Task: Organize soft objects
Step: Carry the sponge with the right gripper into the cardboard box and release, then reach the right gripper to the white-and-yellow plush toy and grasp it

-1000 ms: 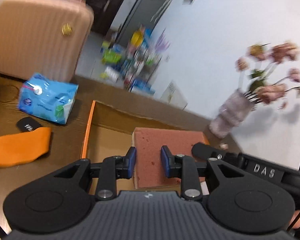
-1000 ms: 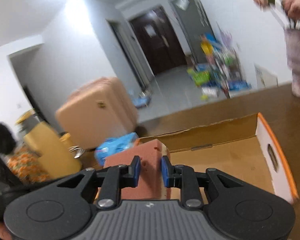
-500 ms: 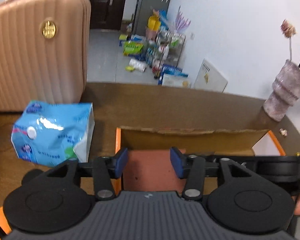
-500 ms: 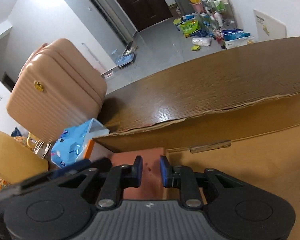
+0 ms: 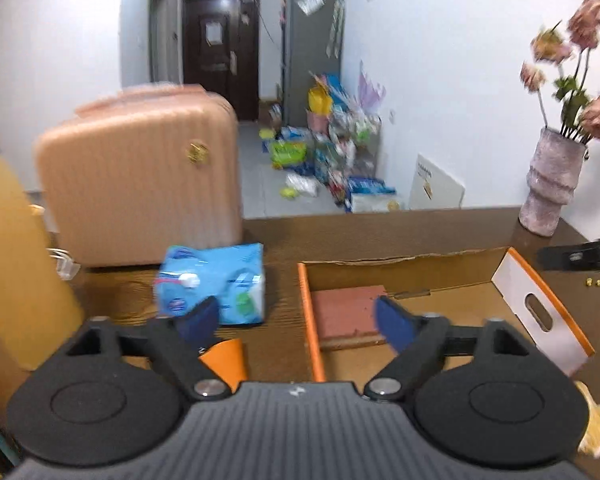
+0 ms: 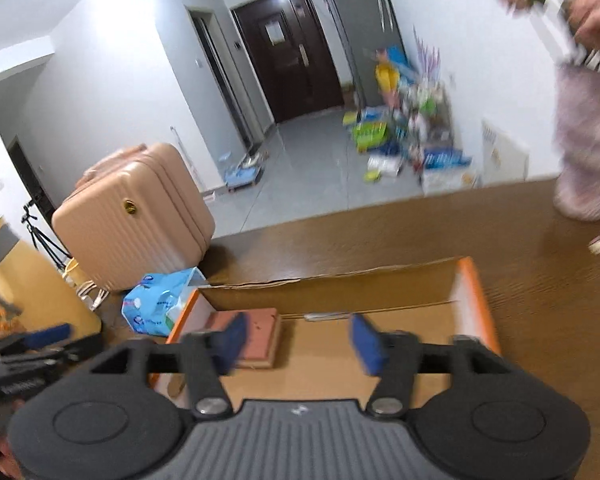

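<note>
Sponge [image 5: 350, 312] lies in box [image 5: 540, 312]; no legible writing.

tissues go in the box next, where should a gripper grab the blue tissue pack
Grip the blue tissue pack across its short, soft middle, coming from above on the near side. It lies flat on the table, left of the cardboard box, with the suitcase close behind.
</note>
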{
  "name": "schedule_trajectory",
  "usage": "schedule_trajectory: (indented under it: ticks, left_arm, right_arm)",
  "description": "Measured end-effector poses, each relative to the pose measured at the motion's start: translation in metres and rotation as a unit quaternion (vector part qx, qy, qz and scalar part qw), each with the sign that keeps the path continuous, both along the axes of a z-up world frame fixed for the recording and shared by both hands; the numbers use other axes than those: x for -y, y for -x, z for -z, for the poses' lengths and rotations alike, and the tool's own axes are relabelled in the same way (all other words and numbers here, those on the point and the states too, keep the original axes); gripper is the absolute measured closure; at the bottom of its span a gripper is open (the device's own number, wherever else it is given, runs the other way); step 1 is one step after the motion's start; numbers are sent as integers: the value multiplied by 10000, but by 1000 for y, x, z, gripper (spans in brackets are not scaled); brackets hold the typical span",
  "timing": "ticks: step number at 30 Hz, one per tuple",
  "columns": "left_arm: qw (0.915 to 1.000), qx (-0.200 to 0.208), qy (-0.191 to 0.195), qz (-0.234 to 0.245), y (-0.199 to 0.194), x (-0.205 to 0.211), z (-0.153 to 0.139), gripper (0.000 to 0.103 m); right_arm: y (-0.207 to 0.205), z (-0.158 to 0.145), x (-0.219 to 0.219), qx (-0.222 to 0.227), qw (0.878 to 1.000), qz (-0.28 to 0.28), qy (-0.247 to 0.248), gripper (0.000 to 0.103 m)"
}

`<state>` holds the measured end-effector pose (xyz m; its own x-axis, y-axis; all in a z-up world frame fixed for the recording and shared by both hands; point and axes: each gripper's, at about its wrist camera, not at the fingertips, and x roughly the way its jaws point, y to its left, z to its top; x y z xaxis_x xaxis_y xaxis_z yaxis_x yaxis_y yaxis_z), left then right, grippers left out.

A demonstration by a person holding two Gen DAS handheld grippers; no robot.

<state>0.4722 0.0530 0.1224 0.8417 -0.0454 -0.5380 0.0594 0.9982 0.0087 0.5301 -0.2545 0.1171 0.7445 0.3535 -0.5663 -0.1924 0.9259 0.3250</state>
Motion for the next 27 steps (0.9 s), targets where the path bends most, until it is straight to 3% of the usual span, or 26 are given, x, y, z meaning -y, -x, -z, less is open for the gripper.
schedule_trajectory:
  ticks: [1, 5, 13, 18, 24, 27]
  left_arm:
    - [9998, 182, -61, -82, 20, -1, -5, 1]
    - [9974, 602, -391, -47, 86, 7, -17, 0]
    - [9942, 1070, -15, -51, 198, 21, -15, 0]
    - [9929, 1170, 202, 63, 271, 24, 11, 0]
    - [9928, 1076, 468, -236, 348, 25, 59, 0]
    - [9932, 1075, 409, -172, 381, 25, 77, 0]
  right_arm:
    - [18, -7, 6, 188, 9996, 95, 162, 13]
    - [85, -24, 17, 967, 9904, 366, 920, 12]
    - [197, -25, 34, 1703, 9805, 257, 945, 12]
    - [277, 8, 31, 1912, 9763, 145, 1007, 12]
    - [369, 57, 28, 1913, 9759, -102, 1047, 12]
    - [414, 84, 28, 1757, 9798, 31, 951, 12]
